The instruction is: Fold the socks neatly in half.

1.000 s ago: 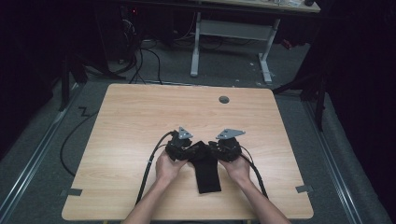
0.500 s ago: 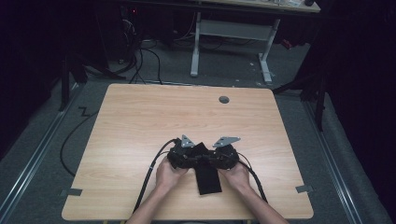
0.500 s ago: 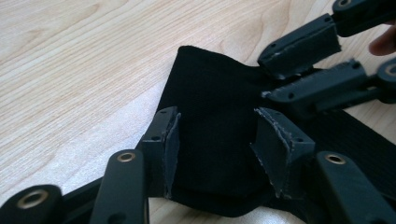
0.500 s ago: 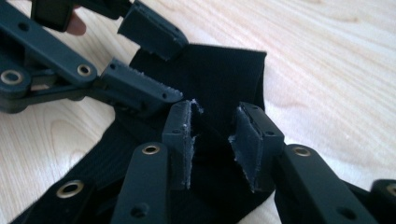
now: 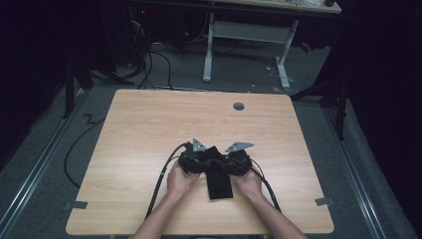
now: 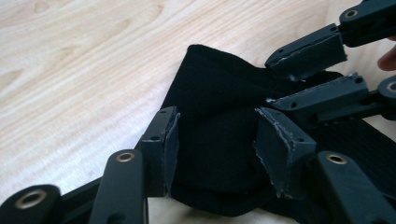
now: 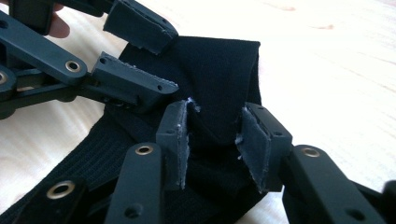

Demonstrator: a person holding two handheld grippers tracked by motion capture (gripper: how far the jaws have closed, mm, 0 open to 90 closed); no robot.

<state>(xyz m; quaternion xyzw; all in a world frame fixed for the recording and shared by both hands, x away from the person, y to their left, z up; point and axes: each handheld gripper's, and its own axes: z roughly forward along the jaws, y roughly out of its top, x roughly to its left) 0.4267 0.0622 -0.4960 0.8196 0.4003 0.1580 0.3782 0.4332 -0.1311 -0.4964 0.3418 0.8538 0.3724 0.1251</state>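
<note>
High view: black cloth (image 5: 219, 181) on the desk (image 5: 149, 129), long axis running 12 to 6, its far end between both hand-held grippers, equally near. Left gripper view: left hand-held gripper (image 6: 217, 135) jaws just opened, apart, cloth between at 12. Right gripper view: right hand-held gripper (image 7: 215, 133) likewise apart, having just opened.

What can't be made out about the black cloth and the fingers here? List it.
- High view: the far end of the black cloth is covered by both grippers and the person's hands.
- Left gripper view: the cloth's near part runs off the bottom edge.
- Right gripper view: whether the fingers touch the cloth cannot be told, black on black.
</note>
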